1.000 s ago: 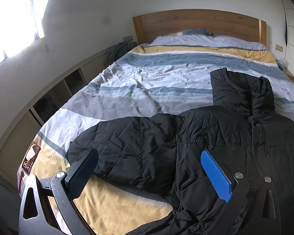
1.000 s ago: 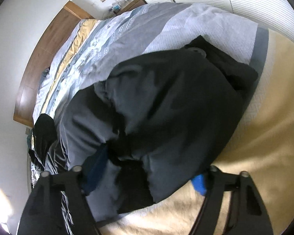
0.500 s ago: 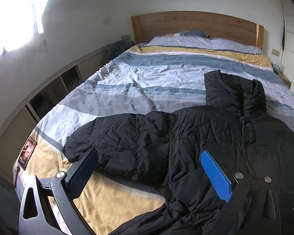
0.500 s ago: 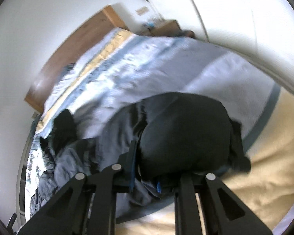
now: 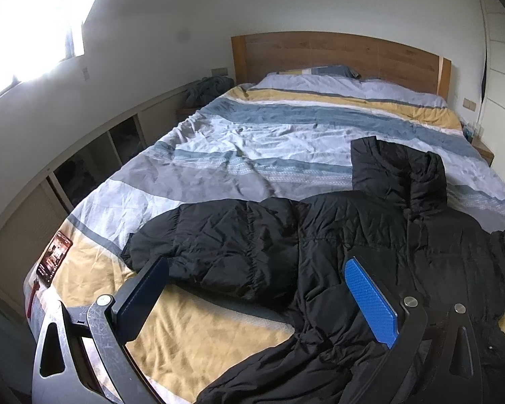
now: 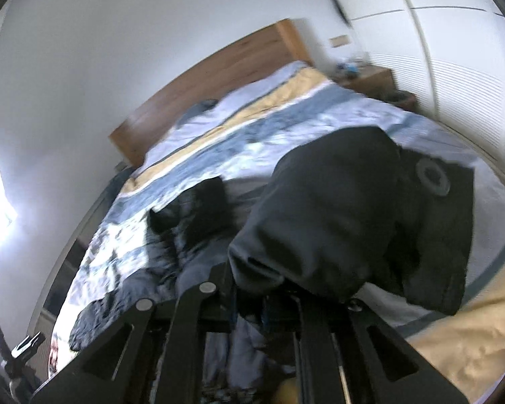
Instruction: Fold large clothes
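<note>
- Two tools are in view, one per wrist camera, both above a bed [image 5: 269,141] with a striped duvet in grey, blue, white and yellow.
- No brand name or legible writing shows. A round grey patch [image 6: 432,178] sits on the lifted part of the jacket; its marking is too blurred to read. A flat dark item with a printed cover [image 5: 54,258] lies at the left edge of the bed; its print cannot be read.
- Left tool [image 5: 257,294]: jaws stand wide apart, with nothing between the pads. The blue pad [image 5: 370,304] shows in front of the jacket body; contact cannot be confirmed.
- Right tool [image 6: 249,303]: jaws have just been closing and now stand nearly together, clamped on a fold of the black puffer jacket [image 5: 370,235].
- The gripped portion of the jacket [image 6: 336,215] hangs bunched in front of the right tool, raised off the duvet.
- Task item location: the jacket lies spread across the near end of the bed, one sleeve [image 5: 212,242] extended to the left, the collar [image 5: 400,171] toward the wooden headboard [image 5: 336,54].
- The right wrist view is motion-blurred.
</note>
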Demonstrator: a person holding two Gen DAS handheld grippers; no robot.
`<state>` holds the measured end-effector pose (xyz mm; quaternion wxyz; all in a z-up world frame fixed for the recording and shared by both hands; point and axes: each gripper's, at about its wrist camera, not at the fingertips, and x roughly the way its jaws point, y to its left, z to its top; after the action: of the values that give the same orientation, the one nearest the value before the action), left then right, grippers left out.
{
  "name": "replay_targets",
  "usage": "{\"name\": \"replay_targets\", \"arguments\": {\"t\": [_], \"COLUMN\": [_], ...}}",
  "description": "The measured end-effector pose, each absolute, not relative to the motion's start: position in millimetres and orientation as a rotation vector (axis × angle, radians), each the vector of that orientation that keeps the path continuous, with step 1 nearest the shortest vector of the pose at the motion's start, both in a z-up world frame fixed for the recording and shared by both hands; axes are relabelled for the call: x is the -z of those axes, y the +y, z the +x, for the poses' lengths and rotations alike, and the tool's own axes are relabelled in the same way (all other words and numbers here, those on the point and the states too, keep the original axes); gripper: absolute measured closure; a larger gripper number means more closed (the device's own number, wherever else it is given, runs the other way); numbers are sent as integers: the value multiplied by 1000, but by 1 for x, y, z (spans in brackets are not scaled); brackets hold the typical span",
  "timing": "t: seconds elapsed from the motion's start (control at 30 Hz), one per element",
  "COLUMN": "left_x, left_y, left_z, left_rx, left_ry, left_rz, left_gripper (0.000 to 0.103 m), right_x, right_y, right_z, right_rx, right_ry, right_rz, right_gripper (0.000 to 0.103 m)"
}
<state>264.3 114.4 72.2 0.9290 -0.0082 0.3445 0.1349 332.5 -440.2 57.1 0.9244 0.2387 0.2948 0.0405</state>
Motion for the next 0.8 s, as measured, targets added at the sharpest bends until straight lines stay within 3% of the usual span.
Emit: {"name": "replay_targets", "arguments": {"t": [0.43, 0.8], "left_x": [-79, -76], "left_y": [142, 146], "left_z": [247, 238], "left_rx": [-295, -299], "left_ry": [692, 703], "left_rz": [-51, -46], "left_gripper": [1, 1], "right_x": [-56, 0], "right_y": [-315, -257], "right_z": [319, 297], "right_rx": [-361, -485], "right_ry": [644, 788], "right_rz": [402, 339], "right_gripper": [95, 95]}}
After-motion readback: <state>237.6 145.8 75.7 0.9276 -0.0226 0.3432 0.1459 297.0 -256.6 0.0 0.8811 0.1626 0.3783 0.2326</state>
